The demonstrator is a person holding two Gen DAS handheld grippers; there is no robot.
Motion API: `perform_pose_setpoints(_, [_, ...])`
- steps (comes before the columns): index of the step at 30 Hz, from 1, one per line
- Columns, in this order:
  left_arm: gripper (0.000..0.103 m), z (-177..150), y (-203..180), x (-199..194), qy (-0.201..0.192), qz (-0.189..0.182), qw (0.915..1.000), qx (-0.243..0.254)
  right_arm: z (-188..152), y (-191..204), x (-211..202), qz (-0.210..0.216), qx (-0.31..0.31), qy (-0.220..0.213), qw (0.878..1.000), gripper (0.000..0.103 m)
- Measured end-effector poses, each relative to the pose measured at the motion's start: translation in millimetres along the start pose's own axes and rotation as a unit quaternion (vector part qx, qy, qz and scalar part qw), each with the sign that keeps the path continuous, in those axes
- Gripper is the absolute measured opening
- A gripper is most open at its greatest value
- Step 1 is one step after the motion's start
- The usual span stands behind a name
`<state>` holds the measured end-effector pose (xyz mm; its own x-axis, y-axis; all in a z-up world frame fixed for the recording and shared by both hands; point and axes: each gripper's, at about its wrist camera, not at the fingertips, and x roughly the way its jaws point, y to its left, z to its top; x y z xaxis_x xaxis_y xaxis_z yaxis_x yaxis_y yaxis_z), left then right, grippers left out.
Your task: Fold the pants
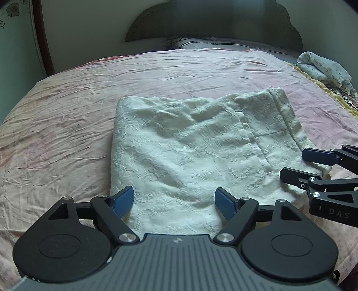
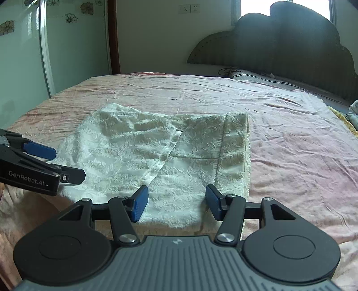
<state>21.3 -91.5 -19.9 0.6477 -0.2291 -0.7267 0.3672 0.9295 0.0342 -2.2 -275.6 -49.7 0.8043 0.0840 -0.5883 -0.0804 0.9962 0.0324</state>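
On pink bed [image 1: 67,112], folded pants [image 1: 179,145]

bed [image 1: 67,116] wearing a creased pink sheet | folded cream pants [image 1: 183,143] lying flat at its near middle | bundled pale cloth [image 1: 324,69] sitting at far right edge | pillow [image 2: 268,78] resting by headboard

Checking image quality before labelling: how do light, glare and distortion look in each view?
Left wrist view: dim and even, sharp on the pants, bed edges bowed by the fisheye. Right wrist view: window blown out white, headboard backlit and dark, same bowing.
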Motion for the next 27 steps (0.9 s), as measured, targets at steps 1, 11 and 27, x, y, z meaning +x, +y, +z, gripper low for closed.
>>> perform_pose_setpoints(1, [0.083, -0.2, -0.6, 0.3, 0.001, 0.002, 1.0, 0.001, -0.2, 0.1, 0.2, 0.0, -0.001, 0.0, 1.0, 0.056])
perform_pose_setpoints(11, [0.086, -0.2, -2.6, 1.9, 0.003, 0.014, 0.9999, 0.004, -0.6, 0.3, 1.1, 0.0, 0.0, -0.001, 1.0, 0.056])
perform_pose_setpoints(27, [0.089, -0.7, -4.9, 4.7, 0.002, 0.022, 0.9997, 0.008, 0.4, 2.1, -8.4, 0.005, 0.001, -0.015, 1.0, 0.056])
